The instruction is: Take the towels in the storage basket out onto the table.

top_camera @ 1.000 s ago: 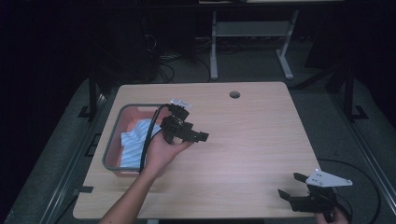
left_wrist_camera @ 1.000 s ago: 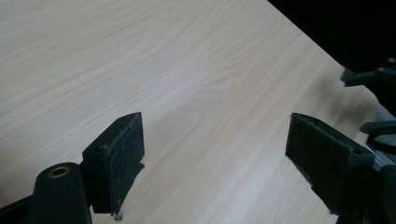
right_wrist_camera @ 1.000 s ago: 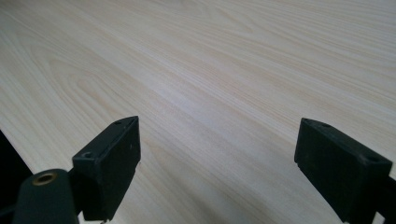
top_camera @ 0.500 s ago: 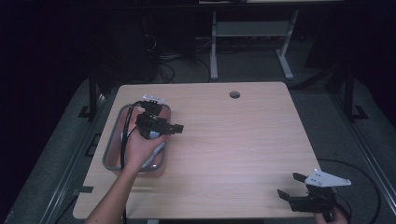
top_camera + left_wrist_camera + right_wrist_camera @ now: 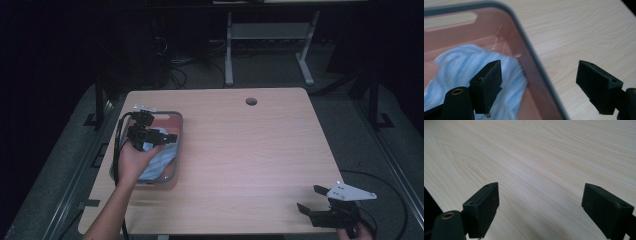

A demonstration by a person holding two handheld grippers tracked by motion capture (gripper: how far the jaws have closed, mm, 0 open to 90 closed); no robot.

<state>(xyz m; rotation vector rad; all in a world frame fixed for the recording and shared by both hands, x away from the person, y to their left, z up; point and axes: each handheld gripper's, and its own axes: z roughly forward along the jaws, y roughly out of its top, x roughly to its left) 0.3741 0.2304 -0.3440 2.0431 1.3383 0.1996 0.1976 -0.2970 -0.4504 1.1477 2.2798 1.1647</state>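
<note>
Left hand-held gripper [image 5: 165, 136] hovers over the right rim of the bin [image 5: 534, 53] at the table's [image 5: 260, 150] left side, jaws wide, nothing held. Blue cloth [image 5: 461, 67] lies inside the bin. One jaw is over the cloth, the other outside the rim, so I'd shift left to clear the wall, drop onto a raised fold, then close. Right hand-held gripper [image 5: 320, 207] idles at the near right, jaws wide, empty.

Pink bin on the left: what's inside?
A crumpled light-blue cloth lies in the pink bin. The left tongs and hand cover part of it, so anything beneath is unseen.
</note>
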